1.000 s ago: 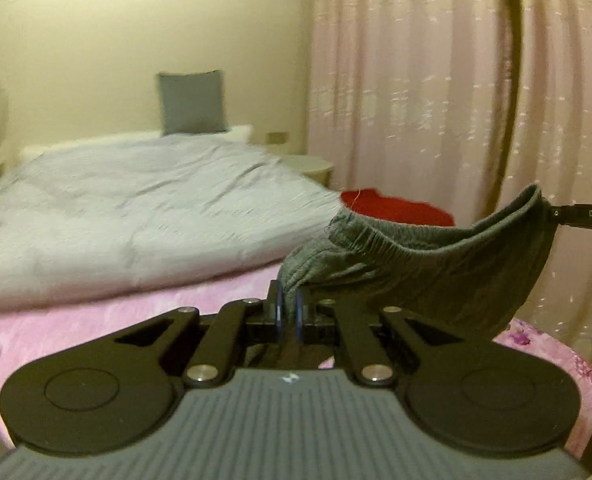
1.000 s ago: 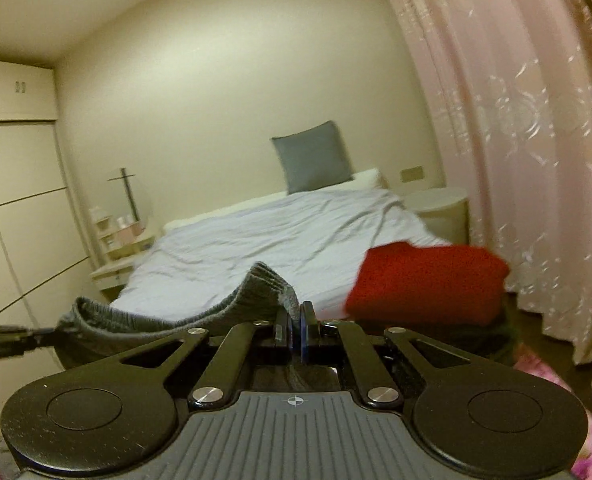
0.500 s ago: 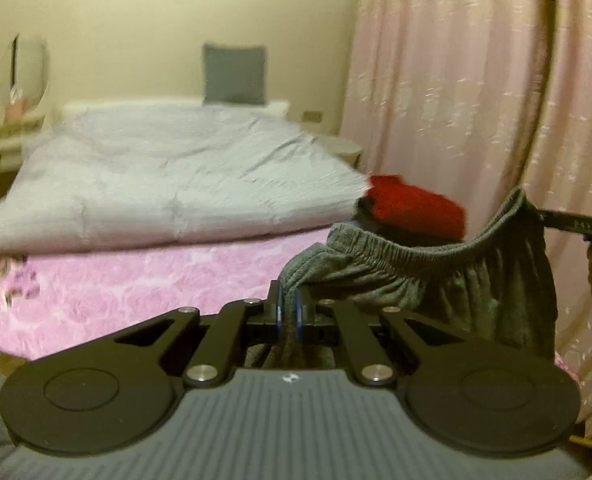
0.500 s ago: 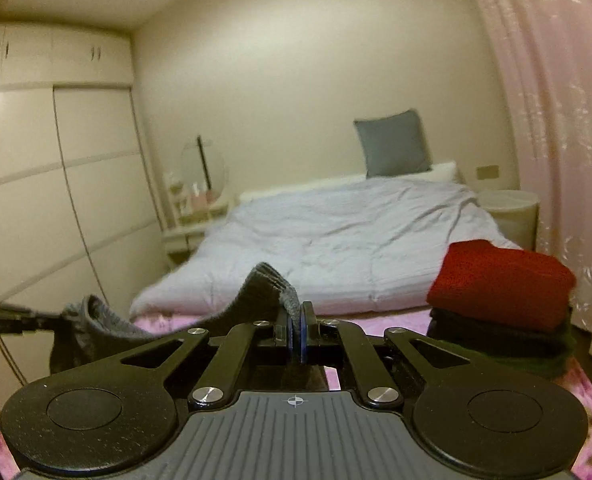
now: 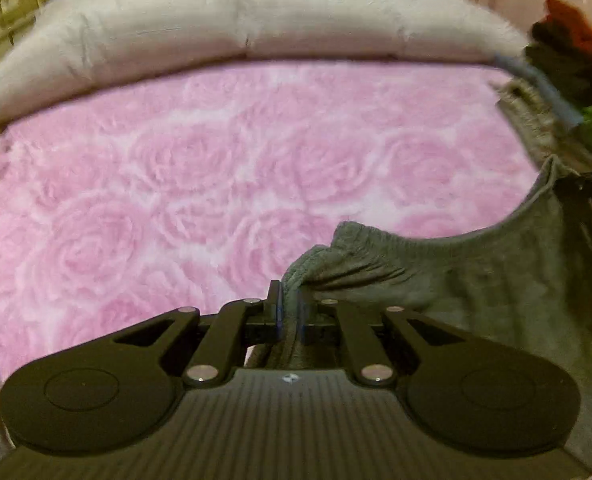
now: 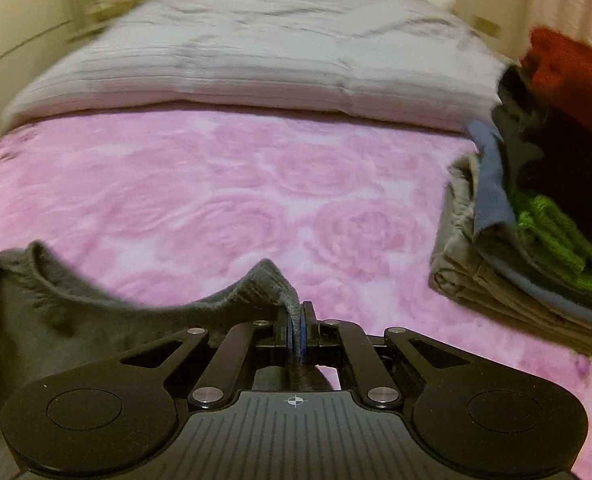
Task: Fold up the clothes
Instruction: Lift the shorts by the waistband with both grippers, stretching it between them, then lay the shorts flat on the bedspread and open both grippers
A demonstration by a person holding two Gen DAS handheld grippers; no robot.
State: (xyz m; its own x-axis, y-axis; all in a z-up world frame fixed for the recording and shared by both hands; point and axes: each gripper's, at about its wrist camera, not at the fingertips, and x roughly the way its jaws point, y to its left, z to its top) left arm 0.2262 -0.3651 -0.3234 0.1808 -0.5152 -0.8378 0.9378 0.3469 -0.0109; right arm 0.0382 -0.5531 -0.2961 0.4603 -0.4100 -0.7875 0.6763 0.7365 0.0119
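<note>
The left gripper (image 5: pixel 289 312) is closed tightly on the elastic waistband of a dark grey knitted garment (image 5: pixel 475 276), which looks like a pair of shorts. The cloth is pinched between its two fingers, and from there the waistband runs to the right in a hanging curve. At the far right edge of the left wrist view, the other end of this band goes up to a thin black tip, only partly visible.

The right gripper (image 6: pixel 297 330) is also clamped on the same grey garment (image 6: pixel 76 312), with a fold of cloth standing up between its fingers. From this grip the band sags to the left and rises again at the left edge of the view. The garment hangs between the two grippers, above a pink fleece blanket with a rose pattern (image 6: pixel 216 200).

Behind the blanket lies a pale grey quilt (image 6: pixel 256 52). To the right, on the blanket, sits a pile of folded clothes (image 6: pixel 535 216) with a red piece on top.
</note>
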